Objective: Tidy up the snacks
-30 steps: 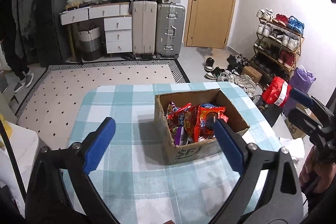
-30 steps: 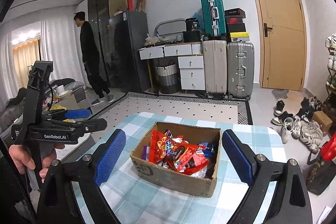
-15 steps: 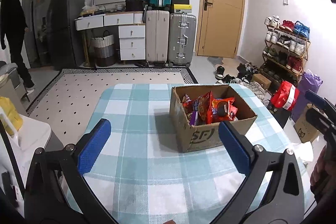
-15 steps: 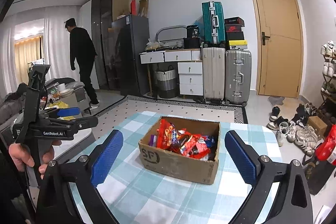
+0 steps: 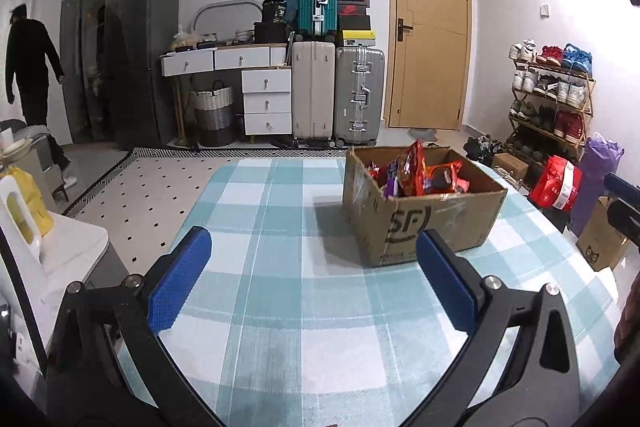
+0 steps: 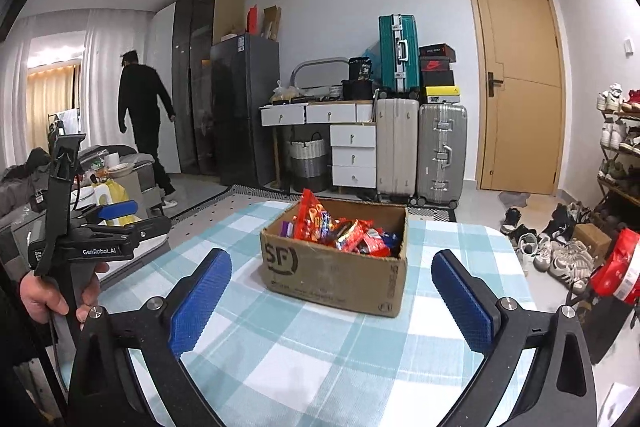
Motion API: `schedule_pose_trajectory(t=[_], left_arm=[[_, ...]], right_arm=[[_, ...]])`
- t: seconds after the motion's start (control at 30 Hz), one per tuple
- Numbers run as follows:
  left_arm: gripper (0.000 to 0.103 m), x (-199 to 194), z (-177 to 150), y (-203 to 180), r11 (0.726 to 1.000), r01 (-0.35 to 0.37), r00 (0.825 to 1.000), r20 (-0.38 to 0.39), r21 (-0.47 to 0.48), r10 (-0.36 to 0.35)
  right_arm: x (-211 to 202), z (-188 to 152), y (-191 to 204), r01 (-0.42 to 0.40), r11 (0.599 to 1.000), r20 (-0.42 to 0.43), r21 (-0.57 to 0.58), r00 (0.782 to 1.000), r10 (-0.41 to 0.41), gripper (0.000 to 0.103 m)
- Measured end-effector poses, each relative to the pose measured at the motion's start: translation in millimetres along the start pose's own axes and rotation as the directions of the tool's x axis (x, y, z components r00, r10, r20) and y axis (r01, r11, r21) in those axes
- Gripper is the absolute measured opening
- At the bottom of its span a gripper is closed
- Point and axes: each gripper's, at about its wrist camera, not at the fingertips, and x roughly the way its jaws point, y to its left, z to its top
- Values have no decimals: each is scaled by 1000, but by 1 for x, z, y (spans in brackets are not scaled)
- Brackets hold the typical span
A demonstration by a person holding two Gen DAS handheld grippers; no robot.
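Nearest in the left wrist view, the left gripper (image 5: 312,277) has its blue pads (image 5: 179,283) spread wide, holding nothing and touching nothing, poised over the checked tablecloth (image 5: 280,307). The right gripper (image 6: 332,301) is likewise spread wide and empty above the same cloth, its blue pads (image 6: 200,303) flanking the view of the box.

Just beyond, the cardboard box (image 5: 432,223) sits on the table, toward the right in the left view and nearly centred in the right view (image 6: 332,275). It carries an "SF" print on its near face and is filled with snack packets (image 5: 420,177), mostly red, some standing above the rim; neither gripper touches them.

The right wrist view alone shows the left gripper from the side at its left edge, labelled GenRobot.AI, with the person's left hand (image 6: 44,297) wrapped around its handle. The left wrist view catches only a sliver of the right gripper (image 5: 624,203) at its right edge, and it shows a red bag (image 5: 560,183) beside a purple one on the floor.

Farther back stand white drawers (image 5: 267,103), a woven basket (image 5: 214,113), three suitcases (image 5: 316,91), a wooden door (image 5: 430,31) and a shoe rack (image 5: 552,95). At far left a man in black (image 6: 144,115) walks away.
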Motion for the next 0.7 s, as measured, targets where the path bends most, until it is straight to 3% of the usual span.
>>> schedule_pose_trajectory(t=[0.17,0.43,0.7], left_arm=[[102,2,-25,8,999,-41,999,7,-26,42],[102,12,-55,5,993,-113,992,55,32,111],[102,24,-64,10,997,-72,995,66,12,71]], right_arm=[[-8,-28,2,24,1000,23,-13,999,-24,102],[-4,-55,-2,65,998,40,-17,997,-64,102],[12,-73,-10,81,997,2,-8,997,-81,102]])
